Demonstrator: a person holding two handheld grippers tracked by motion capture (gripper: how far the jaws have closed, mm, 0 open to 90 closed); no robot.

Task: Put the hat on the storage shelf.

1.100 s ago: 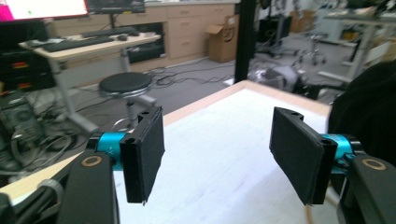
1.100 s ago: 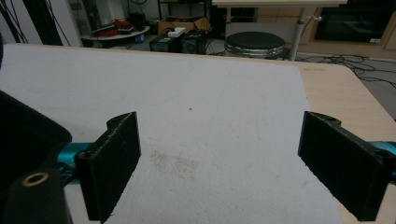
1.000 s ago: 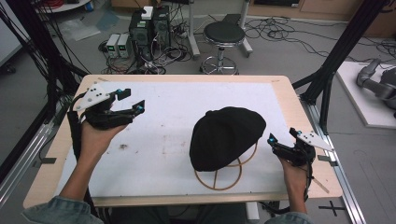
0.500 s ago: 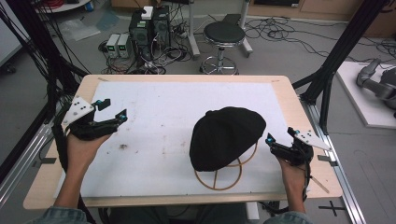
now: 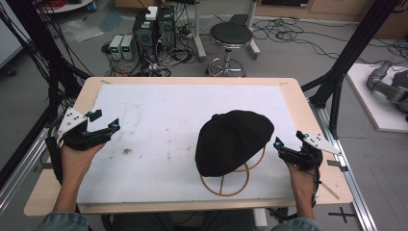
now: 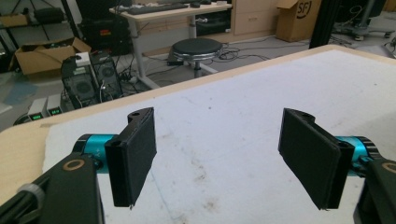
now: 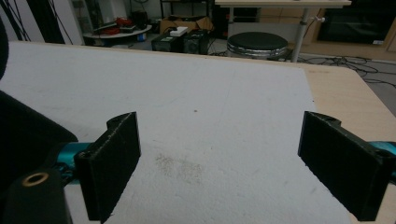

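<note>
At the near edge of the desk (image 5: 308, 103) the person's forearms come in, one on each side. The left gripper (image 5: 105, 125) hangs low over the left margin of the white sheet (image 5: 163, 110), well apart from everything else; its fingers (image 6: 133, 154) have just been opening and stand wide apart with nothing between them, only stained white surface showing in the gap. On the right side, the right gripper (image 5: 287, 144) sits just beside the black cap (image 5: 234, 140), its fingers (image 7: 112, 163) spread wide too and empty, pointing toward the cap's right edge without touching it. The cap rests on a round wooden ring stand (image 5: 226, 183), right of the middle of the sheet, its brim side drooping over the hoops toward the near edge. Farther back, past the far edge of the desk, a black round stool (image 5: 231, 34) stands on the floor, with computer boxes (image 5: 155, 29) and tangled cables to its left.
</note>
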